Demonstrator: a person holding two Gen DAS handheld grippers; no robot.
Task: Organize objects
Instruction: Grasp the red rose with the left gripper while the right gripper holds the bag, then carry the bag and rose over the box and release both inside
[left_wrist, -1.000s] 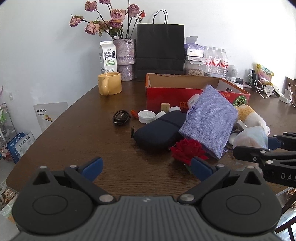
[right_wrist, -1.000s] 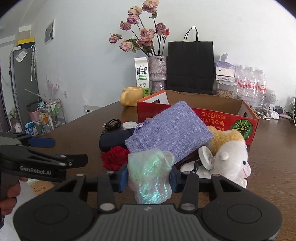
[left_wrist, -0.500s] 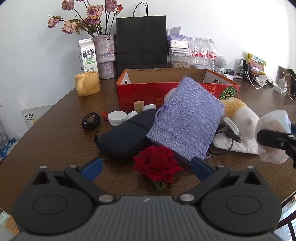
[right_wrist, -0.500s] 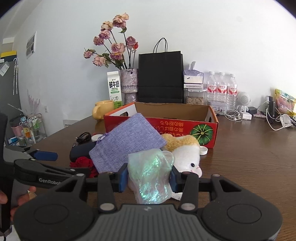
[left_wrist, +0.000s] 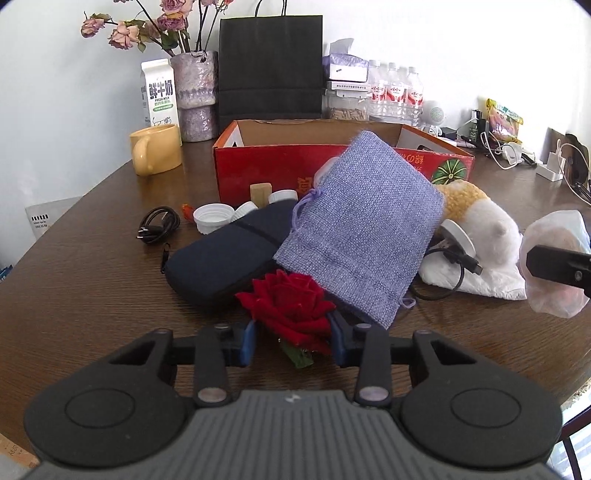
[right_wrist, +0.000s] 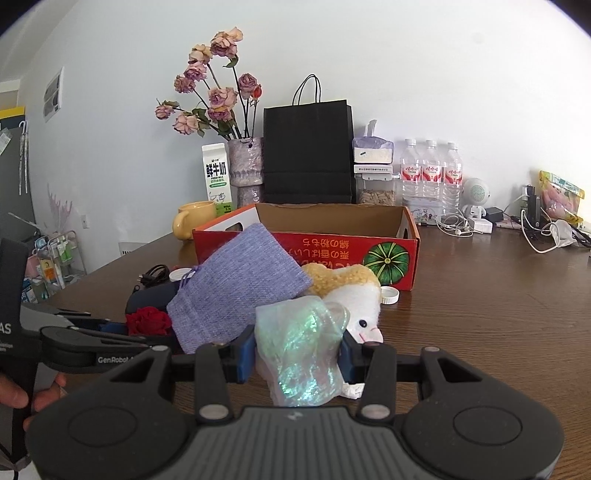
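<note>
My left gripper (left_wrist: 293, 341) is pinching the red rose (left_wrist: 291, 308) on the table (left_wrist: 85, 288); my right gripper (right_wrist: 297, 352) is clamping an iridescent bag (right_wrist: 301, 349).

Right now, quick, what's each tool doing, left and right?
Left tool: closed on the red rose, pads touching both its sides.
Right tool: closed on the iridescent plastic bag.

The left gripper (left_wrist: 291, 341), wide open a second ago, now has its blue pads closed against the red rose (left_wrist: 291, 306), which sits at lower centre instead of right of centre.
</note>
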